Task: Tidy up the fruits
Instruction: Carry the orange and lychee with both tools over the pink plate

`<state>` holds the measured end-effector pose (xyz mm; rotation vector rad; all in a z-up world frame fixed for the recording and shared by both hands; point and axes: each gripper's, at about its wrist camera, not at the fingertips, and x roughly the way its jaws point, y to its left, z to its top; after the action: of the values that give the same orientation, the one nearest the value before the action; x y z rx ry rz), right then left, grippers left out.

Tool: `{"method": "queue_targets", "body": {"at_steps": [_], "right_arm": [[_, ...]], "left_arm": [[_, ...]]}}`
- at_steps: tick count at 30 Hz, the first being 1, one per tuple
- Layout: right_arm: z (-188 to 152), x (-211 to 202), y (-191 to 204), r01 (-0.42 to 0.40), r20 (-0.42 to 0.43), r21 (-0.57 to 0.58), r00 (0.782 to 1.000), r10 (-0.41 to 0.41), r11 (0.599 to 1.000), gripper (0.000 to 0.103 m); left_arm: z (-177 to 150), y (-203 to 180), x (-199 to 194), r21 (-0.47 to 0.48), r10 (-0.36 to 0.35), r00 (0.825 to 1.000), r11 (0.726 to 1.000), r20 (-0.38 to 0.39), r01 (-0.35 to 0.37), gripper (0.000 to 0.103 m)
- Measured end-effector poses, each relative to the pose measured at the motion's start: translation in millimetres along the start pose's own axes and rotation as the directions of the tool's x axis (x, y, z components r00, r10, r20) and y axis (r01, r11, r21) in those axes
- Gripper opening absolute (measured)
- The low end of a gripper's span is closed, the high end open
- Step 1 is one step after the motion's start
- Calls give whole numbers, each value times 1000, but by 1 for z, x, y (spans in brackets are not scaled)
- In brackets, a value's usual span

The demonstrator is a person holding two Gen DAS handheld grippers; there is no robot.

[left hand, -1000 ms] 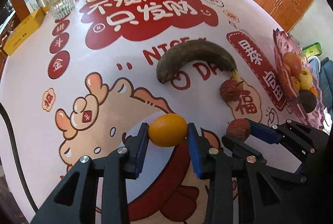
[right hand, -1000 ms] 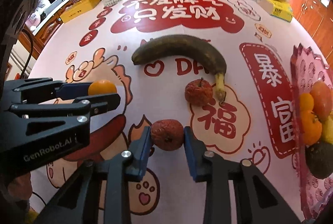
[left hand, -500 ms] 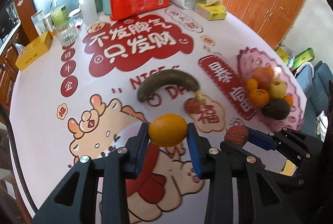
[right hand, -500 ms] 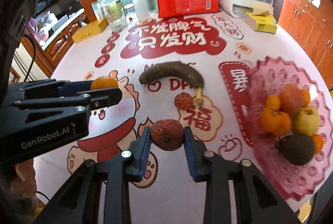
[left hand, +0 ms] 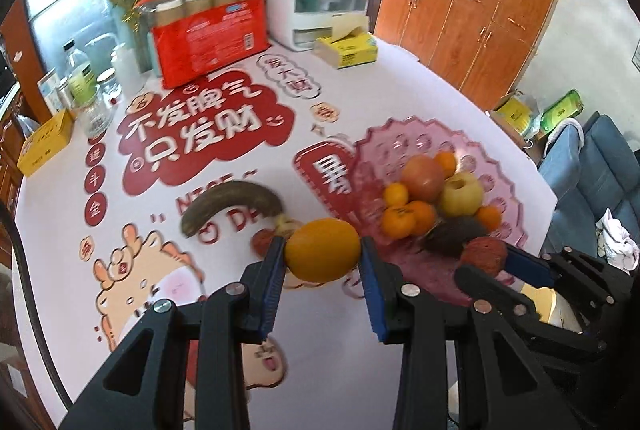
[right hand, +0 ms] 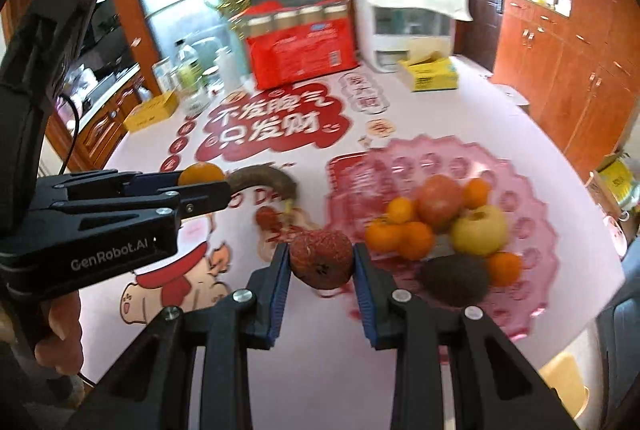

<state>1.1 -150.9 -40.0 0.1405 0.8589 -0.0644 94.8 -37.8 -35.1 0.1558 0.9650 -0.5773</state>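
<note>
Our left fingers (left hand: pixel 322 257) pinch an orange (left hand: pixel 322 250) between the blue pads, and our right fingers (right hand: pixel 321 262) clamp a wrinkled red fruit (right hand: pixel 321 259) the same way (we cannot say what kind it is). Neither grip has loosened over the last second; both fruits sit just where they sat between the pads.

What has changed is everything behind them. A second ago the printed cloth of the counter (left hand: pixel 240 78) filled both views from close up, with the dark banana (left hand: pixel 230 204) large ahead of us. Now both hands have risen and swung toward the right of the frame, so the banana looks small at centre left and the pink scalloped tray (right hand: pixel 528 198) has come into full view. In the right wrist view it lies at centre right, already loaded with small oranges, a reddish fruit, a yellow apple (right hand: pixel 478 230) and a dark avocado (right hand: pixel 454 278).

We judge this as the carry phase: both fruits are off the counter and heading for the tray. A second red fruit (right hand: pixel 266 218) beside the banana's stem is left to collect, as is the banana itself.
</note>
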Motion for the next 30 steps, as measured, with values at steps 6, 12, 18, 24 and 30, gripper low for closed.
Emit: {"method": "queue_targets", "body": {"at_steps": [6, 12, 18, 24, 30], "right_arm": [[12, -18, -60, 36, 30, 47, 999, -37, 998, 31], [28, -19, -113, 79, 43, 77, 996, -82, 994, 31], [42, 2, -161, 94, 15, 87, 995, -95, 992, 31], [43, 43, -184, 84, -61, 63, 995, -81, 994, 31], [39, 85, -189, 72, -144, 15, 987, -69, 997, 31]], "left_arm": [[20, -38, 6, -5, 15, 1000, 1000, 21, -15, 35], [42, -65, 21, -25, 49, 998, 999, 43, -48, 35], [59, -80, 54, -47, 96, 995, 994, 24, -94, 35], [61, -90, 98, -53, 140, 989, 988, -43, -142, 35], [58, -88, 138, -66, 171, 979, 982, -112, -179, 35]]}}
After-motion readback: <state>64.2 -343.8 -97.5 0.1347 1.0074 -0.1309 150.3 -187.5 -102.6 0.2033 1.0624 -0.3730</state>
